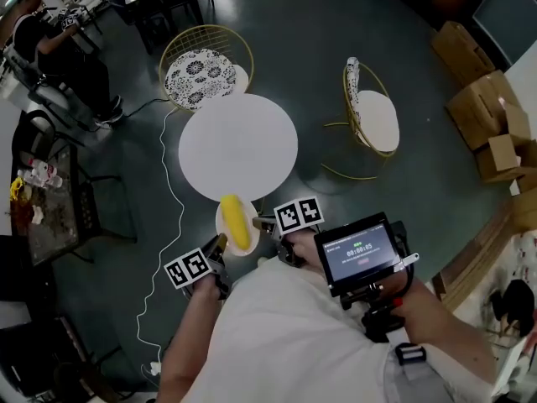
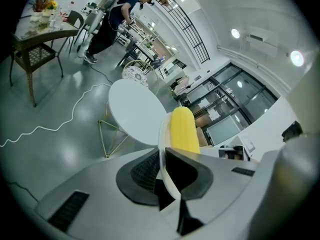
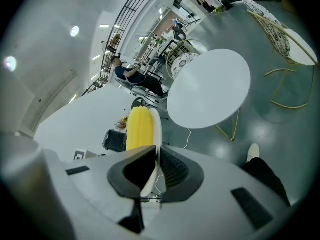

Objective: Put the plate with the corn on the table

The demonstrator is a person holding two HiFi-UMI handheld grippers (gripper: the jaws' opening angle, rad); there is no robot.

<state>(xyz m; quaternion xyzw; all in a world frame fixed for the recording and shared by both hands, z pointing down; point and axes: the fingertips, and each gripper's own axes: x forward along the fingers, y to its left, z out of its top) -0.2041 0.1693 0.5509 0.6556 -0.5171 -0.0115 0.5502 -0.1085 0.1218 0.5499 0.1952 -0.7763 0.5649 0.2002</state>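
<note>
Still midway: plate (image 1: 223, 228) with corn cob (image 1: 237, 220) was carried aloft, just short of round white table (image 1: 238, 145). Left gripper (image 1: 221, 242) and right gripper (image 1: 260, 222) each pinched plate rim. Set-down on table remained.

White shirt (image 1: 285, 334) on the person. Left of the black-framed screen (image 1: 362, 253), the right gripper (image 1: 262, 222) and left gripper (image 1: 220, 243) each carry a cube of black-and-white square markers. Pale grey shells, dark ribbed jaw pads. Below the screen, a grey buckled strap (image 1: 411, 353).
</note>
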